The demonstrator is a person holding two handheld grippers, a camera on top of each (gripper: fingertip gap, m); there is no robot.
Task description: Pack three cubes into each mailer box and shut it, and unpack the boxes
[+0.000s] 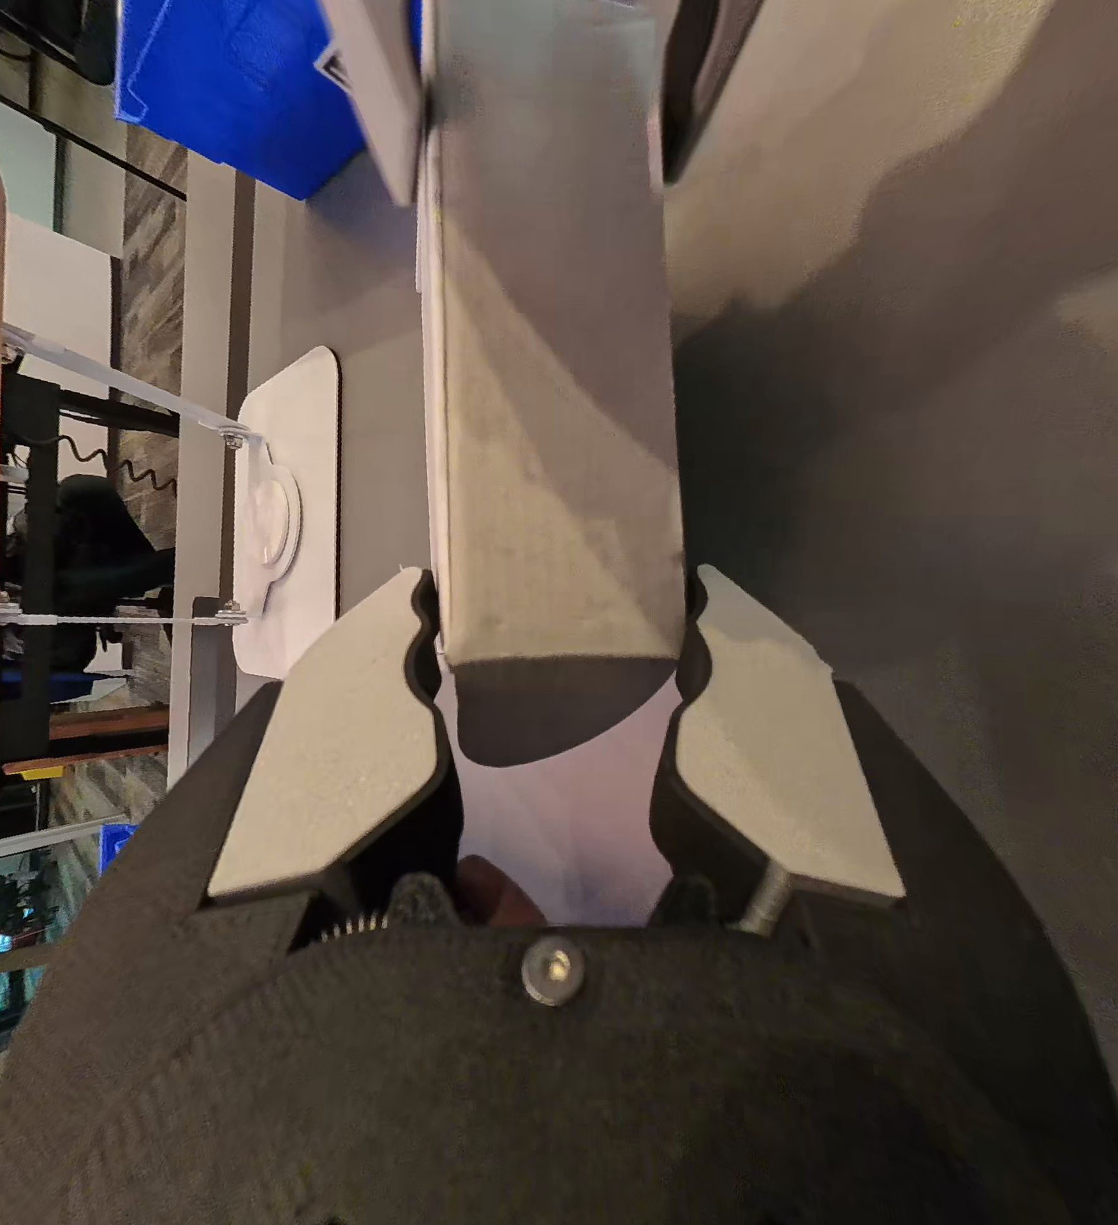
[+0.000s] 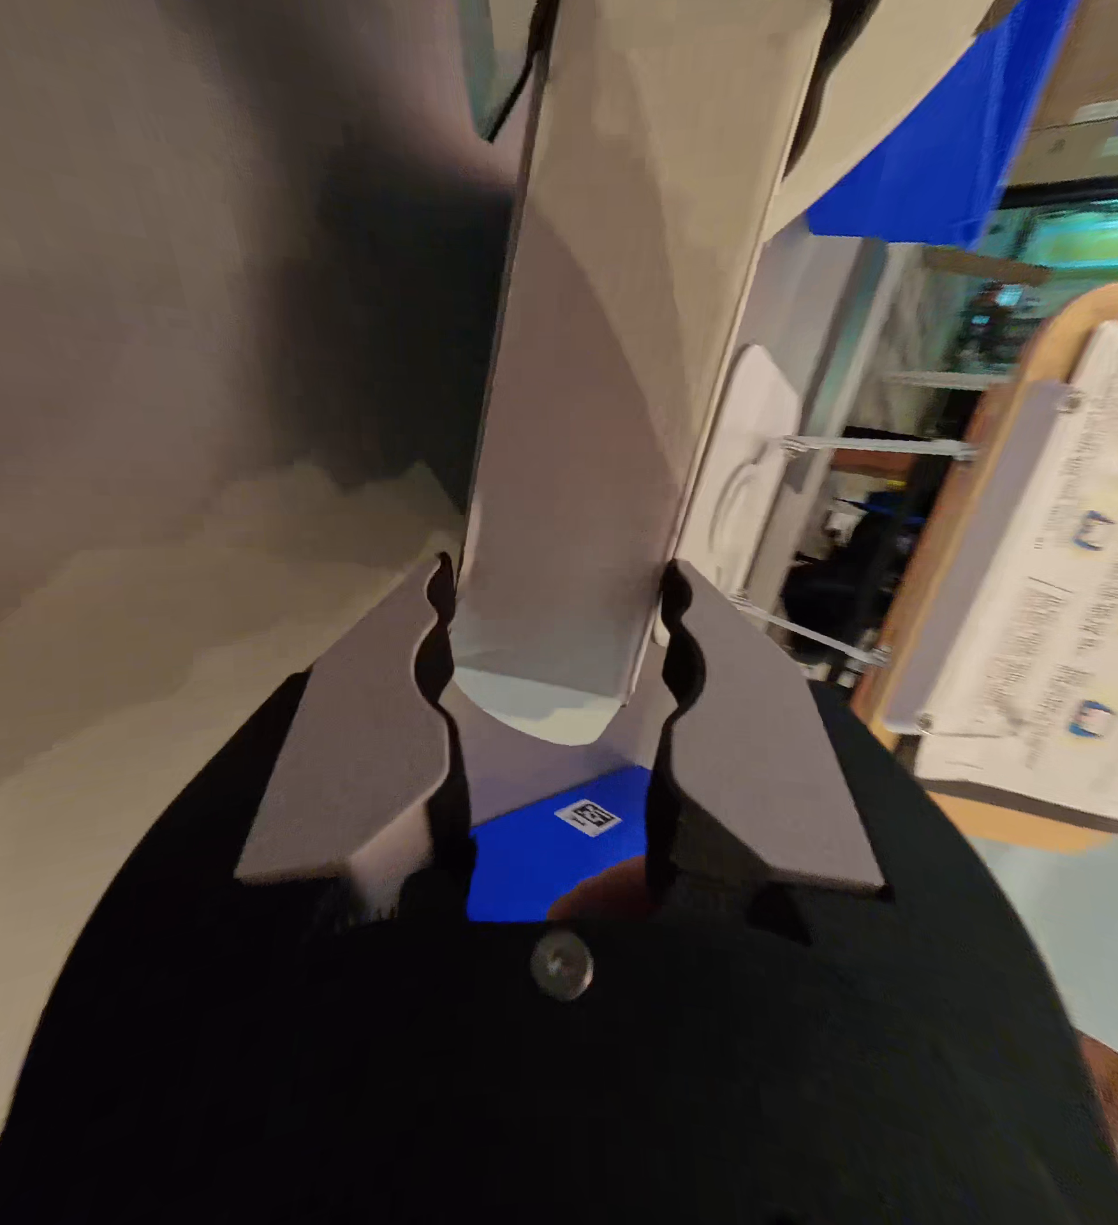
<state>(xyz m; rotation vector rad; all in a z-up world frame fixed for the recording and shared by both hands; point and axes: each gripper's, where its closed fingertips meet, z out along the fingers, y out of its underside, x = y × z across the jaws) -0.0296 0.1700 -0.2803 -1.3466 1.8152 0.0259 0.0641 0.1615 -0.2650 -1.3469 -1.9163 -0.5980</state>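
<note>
A white mailer box (image 1: 556, 431) is held up in the air between both grippers, each gripping one end. My left gripper (image 1: 559, 596) is shut on the near end of the box, one finger on each face. My right gripper (image 2: 559, 583) is shut the same way on the opposite end of the box (image 2: 609, 398). In the left wrist view the other gripper's pale finger (image 1: 380, 93) shows at the far end of the box. The box looks closed. No cubes are in view. Both views are tilted sideways and blurred.
A blue container (image 1: 238, 86) sits beyond the box and also shows in the right wrist view (image 2: 940, 132). A blue surface with a small white sticker (image 2: 543, 855) lies below the right gripper. A white rounded plate on a bracket (image 1: 291, 510) and a wooden board with printed sheets (image 2: 1040, 563) stand nearby.
</note>
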